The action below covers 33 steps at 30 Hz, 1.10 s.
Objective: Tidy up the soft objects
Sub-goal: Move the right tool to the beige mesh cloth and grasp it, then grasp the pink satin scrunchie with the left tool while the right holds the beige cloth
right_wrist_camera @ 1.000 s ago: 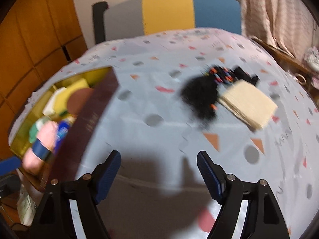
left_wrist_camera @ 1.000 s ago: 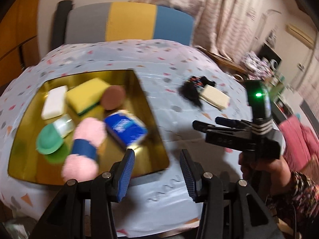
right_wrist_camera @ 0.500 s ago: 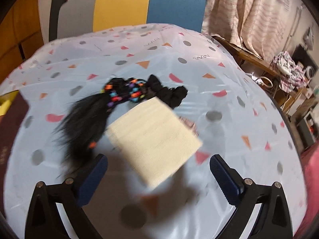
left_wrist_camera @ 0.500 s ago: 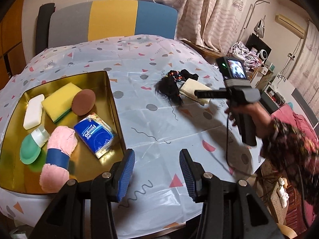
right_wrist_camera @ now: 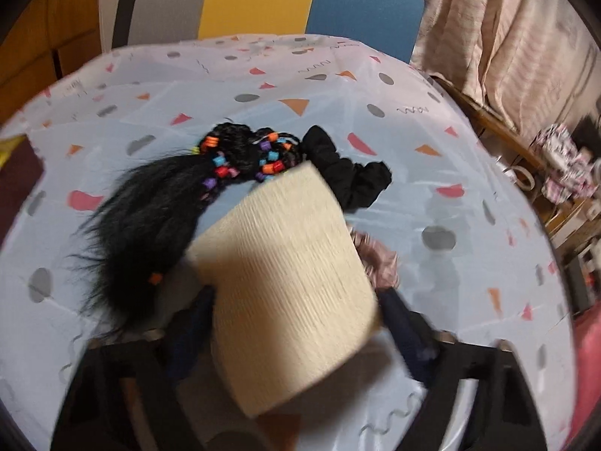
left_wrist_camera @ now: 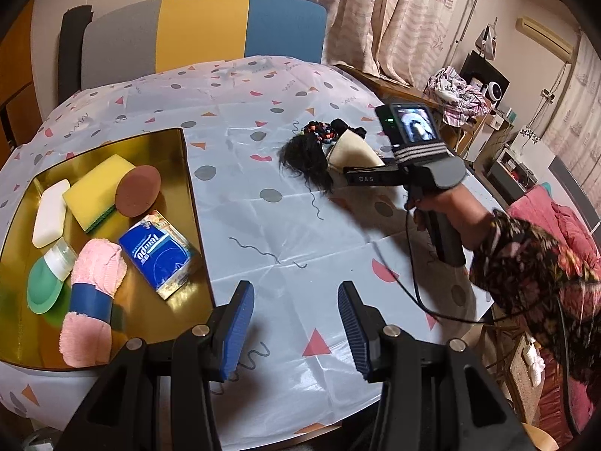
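A cream cloth pad [right_wrist_camera: 289, 285] lies between my right gripper's [right_wrist_camera: 296, 312] fingers, its far end tilted up; the jaws press its two sides. It also shows in the left wrist view [left_wrist_camera: 355, 150]. Beside it lie a black hairpiece with coloured beads [right_wrist_camera: 161, 210], a black scrunchie [right_wrist_camera: 349, 180] and a pink scrunchie [right_wrist_camera: 375, 259]. My left gripper [left_wrist_camera: 295, 323] is open and empty above the table's front, right of the gold tray [left_wrist_camera: 180, 158].
The tray holds a yellow sponge [left_wrist_camera: 95, 191], a brown puff [left_wrist_camera: 137, 195], a white bar [left_wrist_camera: 49, 214], a blue tissue pack [left_wrist_camera: 157, 257], pink yarn [left_wrist_camera: 92, 300] and a green item [left_wrist_camera: 45, 289]. A striped chair [left_wrist_camera: 203, 30] stands behind the table.
My right gripper moved forward over the cream pad and its jaws closed in on it, tilting the pad up. My left gripper stayed open and drew back slightly.
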Tool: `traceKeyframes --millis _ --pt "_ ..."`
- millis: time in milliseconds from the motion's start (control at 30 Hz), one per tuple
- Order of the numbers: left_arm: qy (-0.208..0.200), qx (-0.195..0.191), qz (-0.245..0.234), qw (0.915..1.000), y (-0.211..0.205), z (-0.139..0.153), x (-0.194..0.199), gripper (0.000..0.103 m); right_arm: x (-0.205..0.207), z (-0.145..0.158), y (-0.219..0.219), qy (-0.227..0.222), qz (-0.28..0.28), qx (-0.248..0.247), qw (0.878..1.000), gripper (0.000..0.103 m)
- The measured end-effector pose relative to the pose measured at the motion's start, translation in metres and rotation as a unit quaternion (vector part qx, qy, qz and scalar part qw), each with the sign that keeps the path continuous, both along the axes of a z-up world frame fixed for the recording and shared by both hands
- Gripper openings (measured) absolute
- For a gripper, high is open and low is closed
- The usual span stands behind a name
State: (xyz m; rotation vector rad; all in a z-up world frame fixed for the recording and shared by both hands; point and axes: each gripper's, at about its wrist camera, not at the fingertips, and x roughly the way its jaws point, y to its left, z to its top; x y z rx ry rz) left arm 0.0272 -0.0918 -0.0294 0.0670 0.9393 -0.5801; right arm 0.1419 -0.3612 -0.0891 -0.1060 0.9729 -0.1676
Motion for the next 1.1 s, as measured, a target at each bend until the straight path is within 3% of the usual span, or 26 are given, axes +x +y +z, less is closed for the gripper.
traceKeyframes --millis 100,200,367,533,667,767,1033,1100 --pt "0.005 -0.003 -0.001 1.0 -0.005 -0.001 0.002 0.047 -0.014 0.0 0.003 -0.013 -0.006 0.003 1.0 0.058" --pt "0.004 -0.005 -0.008 0.9999 -0.012 0.001 0.003 0.047 -0.034 0.003 0.003 -0.029 -0.018 0.019 0.999 0.054" --pt "0.003 -0.008 -0.017 0.9998 -0.026 0.005 0.007 0.047 -0.071 0.014 -0.012 -0.066 -0.044 0.077 0.994 0.054" --pt "0.005 -0.006 -0.019 0.9998 -0.046 0.011 0.019 0.047 -0.109 0.018 -0.039 -0.103 -0.089 0.142 0.98 0.054" --pt "0.0 -0.005 -0.028 0.9996 -0.07 0.018 0.033 0.047 -0.122 0.011 -0.054 -0.11 -0.127 0.134 0.977 0.054" --pt "0.005 0.004 -0.045 0.999 -0.095 0.019 0.046 0.047 -0.128 0.003 -0.066 -0.112 -0.153 0.164 0.968 0.054" --pt "0.04 0.011 -0.089 0.9952 -0.173 0.004 0.092 0.047 -0.132 0.001 -0.067 -0.13 -0.157 0.167 0.965 0.056" --pt "0.054 0.002 -0.099 0.9936 -0.195 -0.002 0.109 0.052 -0.134 0.0 -0.07 -0.136 -0.16 0.175 0.962 0.056"
